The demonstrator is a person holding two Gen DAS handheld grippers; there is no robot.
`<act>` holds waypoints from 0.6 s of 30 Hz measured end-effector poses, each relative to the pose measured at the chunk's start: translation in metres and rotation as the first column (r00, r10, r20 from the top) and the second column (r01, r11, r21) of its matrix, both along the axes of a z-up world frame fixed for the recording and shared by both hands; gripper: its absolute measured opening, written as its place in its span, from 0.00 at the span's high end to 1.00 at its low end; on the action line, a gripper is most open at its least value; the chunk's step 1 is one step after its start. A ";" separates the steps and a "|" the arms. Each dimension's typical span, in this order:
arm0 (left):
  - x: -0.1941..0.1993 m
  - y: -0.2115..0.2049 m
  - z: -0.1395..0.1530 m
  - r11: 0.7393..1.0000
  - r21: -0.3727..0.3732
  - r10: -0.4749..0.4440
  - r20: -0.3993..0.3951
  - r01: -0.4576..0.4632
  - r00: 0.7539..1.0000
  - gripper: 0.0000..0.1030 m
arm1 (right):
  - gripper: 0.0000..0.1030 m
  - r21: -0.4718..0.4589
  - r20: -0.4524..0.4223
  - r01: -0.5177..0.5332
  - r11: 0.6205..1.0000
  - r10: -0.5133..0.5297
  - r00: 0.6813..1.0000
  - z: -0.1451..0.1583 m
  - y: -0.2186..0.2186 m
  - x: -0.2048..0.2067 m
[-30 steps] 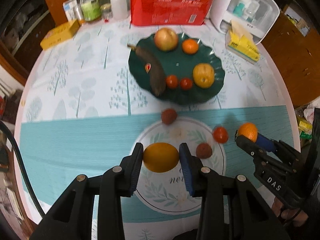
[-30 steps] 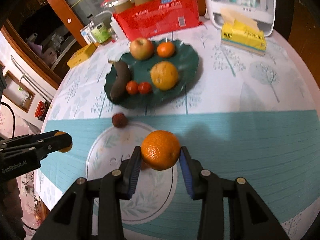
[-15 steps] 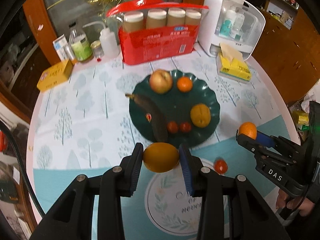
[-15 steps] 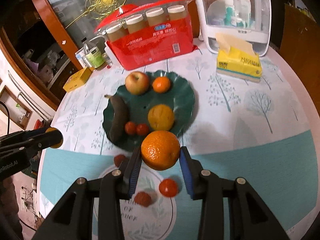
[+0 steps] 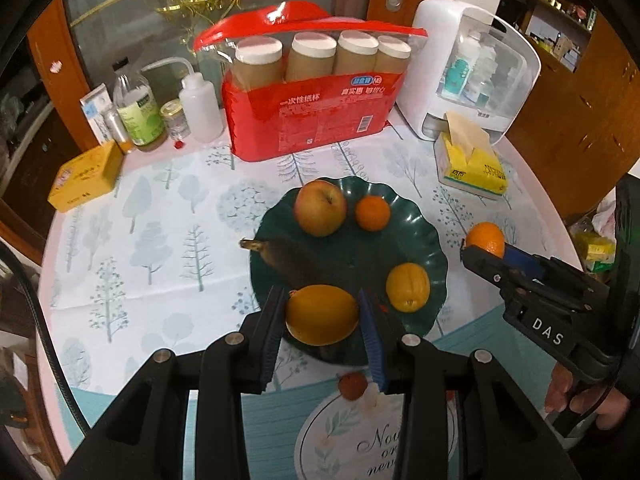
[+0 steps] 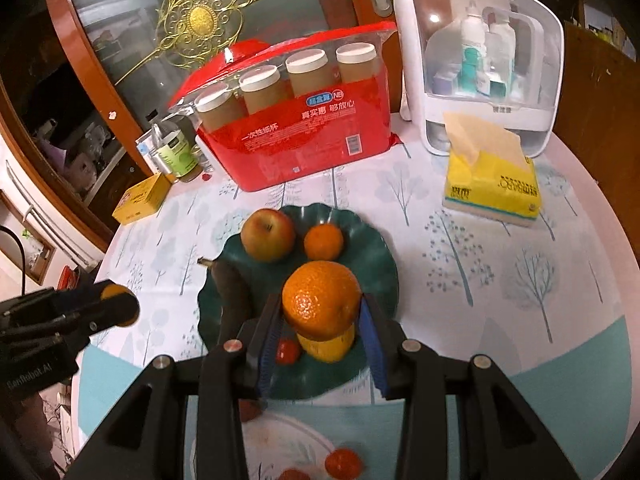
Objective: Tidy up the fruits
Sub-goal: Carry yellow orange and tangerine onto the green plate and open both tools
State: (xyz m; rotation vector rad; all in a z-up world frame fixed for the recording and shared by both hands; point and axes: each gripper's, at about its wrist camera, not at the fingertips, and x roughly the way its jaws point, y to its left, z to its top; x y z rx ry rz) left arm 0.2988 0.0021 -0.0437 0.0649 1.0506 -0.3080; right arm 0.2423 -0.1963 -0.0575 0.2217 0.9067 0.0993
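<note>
The left gripper (image 5: 322,320) pinched a smooth, oval yellow fruit (image 5: 322,314) above the six o'clock rim of the scalloped dark green plate (image 5: 434,248). The right gripper (image 6: 320,316) clamped a round, pebbled orange (image 6: 321,300) over the plate's centre. Both pointed steeply downward. A glossy apple (image 5: 320,208) sat at twelve o'clock.

The plate (image 5: 434,240) is dark green, with a red-yellow apple (image 5: 320,208), a small orange tangerine (image 5: 373,213), a yellow fruit (image 5: 408,287) and a brown-black banana (image 5: 296,260). The counter (image 5: 160,220) cloth is white with pale blue-grey trees (its near part is teal). The left claw (image 5: 322,320) is black with blue pads around a yellow-orange fruit (image 5: 322,314); the right claw (image 6: 322,328) has the same colours, around a bright orange (image 6: 322,300). The bag (image 5: 304,120) is red, the tissue pack (image 5: 476,172) yellow.
</note>
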 end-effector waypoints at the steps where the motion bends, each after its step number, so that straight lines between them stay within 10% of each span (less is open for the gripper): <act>1: 0.005 0.000 -0.005 1.000 -0.010 0.000 -0.010 0.000 1.000 0.65 | 0.63 -0.002 -0.001 -0.001 1.000 0.001 1.000 -0.002 0.001 0.003; 18: 0.040 -0.004 -0.076 0.977 -0.214 -0.028 -0.085 0.009 0.996 0.65 | 0.62 0.069 -0.037 -0.028 0.997 0.030 0.999 -0.063 0.005 0.036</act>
